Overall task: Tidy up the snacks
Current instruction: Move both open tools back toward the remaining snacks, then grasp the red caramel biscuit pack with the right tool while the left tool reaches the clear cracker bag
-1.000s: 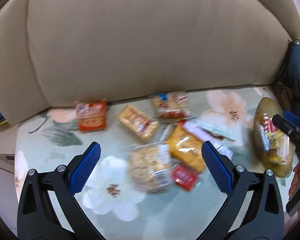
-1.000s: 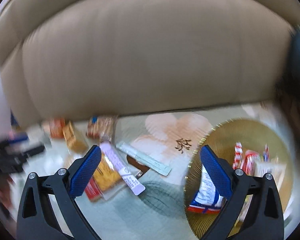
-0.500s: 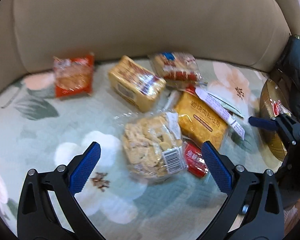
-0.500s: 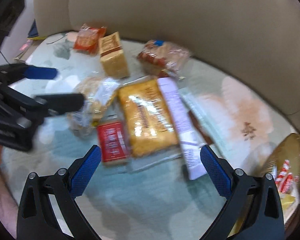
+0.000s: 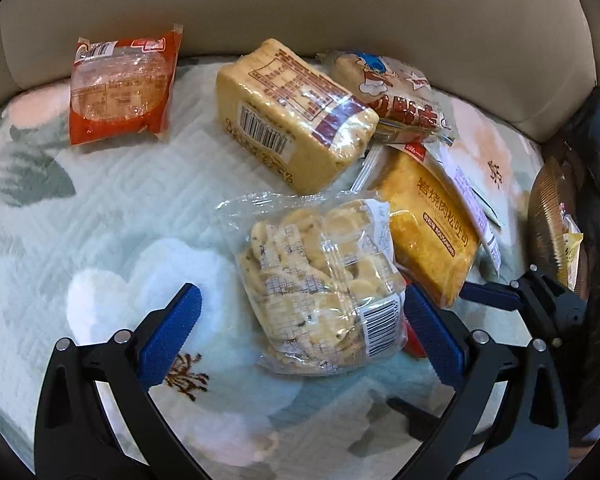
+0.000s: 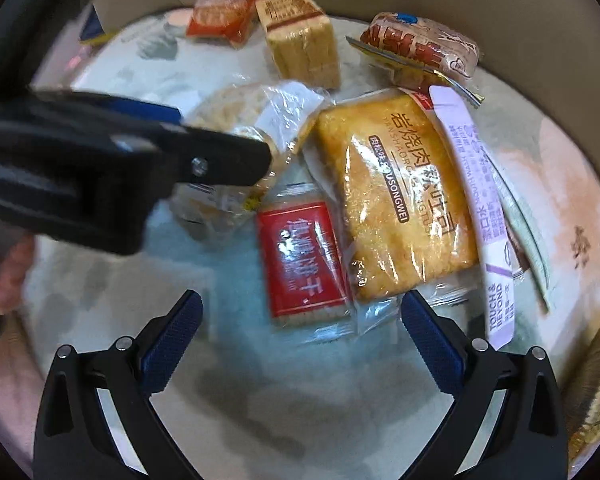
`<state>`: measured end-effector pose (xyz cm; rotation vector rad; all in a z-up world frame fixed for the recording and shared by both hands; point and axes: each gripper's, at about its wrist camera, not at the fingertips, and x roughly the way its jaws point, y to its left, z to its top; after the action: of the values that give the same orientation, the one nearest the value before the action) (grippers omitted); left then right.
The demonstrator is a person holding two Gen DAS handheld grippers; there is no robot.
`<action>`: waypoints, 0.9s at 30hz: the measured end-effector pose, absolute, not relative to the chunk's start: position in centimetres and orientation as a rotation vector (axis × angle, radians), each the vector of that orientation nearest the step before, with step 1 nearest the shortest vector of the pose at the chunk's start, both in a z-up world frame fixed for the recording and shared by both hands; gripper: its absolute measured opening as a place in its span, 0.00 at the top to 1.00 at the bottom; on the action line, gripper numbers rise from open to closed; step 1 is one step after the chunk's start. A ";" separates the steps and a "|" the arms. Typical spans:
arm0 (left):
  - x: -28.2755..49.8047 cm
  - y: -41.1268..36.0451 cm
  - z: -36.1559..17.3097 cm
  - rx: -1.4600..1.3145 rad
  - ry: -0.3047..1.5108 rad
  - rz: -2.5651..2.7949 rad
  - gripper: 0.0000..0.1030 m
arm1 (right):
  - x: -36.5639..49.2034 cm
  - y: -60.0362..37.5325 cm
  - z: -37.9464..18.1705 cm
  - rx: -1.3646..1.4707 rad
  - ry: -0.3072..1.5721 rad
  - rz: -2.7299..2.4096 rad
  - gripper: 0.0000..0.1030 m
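Several snack packs lie on a floral quilted seat. My left gripper (image 5: 300,320) is open, its fingers astride the near end of a clear bag of crackers (image 5: 320,280). Beyond it lie a tan biscuit block (image 5: 292,116), an orange packet (image 5: 120,88), a red-and-white bun pack (image 5: 400,96) and a yellow toast pack (image 5: 428,228). My right gripper (image 6: 300,328) is open just short of a small red biscuit packet (image 6: 300,260), with the yellow toast pack (image 6: 392,196) and a purple sachet (image 6: 480,208) to its right. The left gripper (image 6: 120,160) crosses this view over the cracker bag (image 6: 260,120).
A beige sofa back (image 5: 300,4) rises behind the snacks. A gold woven plate (image 5: 556,220) with snacks stands at the right, its rim (image 6: 596,380) at the lower right of the right wrist view. A hand (image 6: 4,272) shows at the left edge.
Both grippers have dropped and moved in toward the pile; the snacks now loom larger. The left has come around the cracker bag, the right has neared the red packet. Both stay open.
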<state>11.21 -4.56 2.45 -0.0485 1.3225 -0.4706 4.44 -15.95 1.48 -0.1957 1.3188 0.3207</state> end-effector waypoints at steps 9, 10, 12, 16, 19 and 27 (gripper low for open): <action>10.8 -4.9 2.1 -0.027 1.294 -0.475 0.03 | 3.4 -17.1 1.8 -0.184 1.262 0.356 0.05; 10.8 -5.0 2.1 -0.027 1.294 -0.477 0.03 | 3.3 -17.7 1.9 -0.178 1.262 0.350 0.05; 11.0 -4.9 2.0 -0.025 1.300 -0.489 0.03 | 3.1 -19.1 2.4 -0.169 1.261 0.303 0.05; 11.1 -4.6 2.1 -0.017 1.305 -0.501 0.03 | 3.4 -21.9 2.8 -0.021 1.315 0.208 0.05; 11.0 -4.9 2.1 0.014 1.304 -0.503 0.03 | 3.0 -21.8 4.0 0.017 1.326 0.232 0.05; 11.0 -5.0 2.0 0.008 1.303 -0.507 0.03 | 1.4 -16.6 5.3 -0.095 1.278 0.471 0.05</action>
<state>11.01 -4.98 1.99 0.0082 1.3025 -0.5073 1.38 -16.60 5.33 -0.0952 1.2782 0.4712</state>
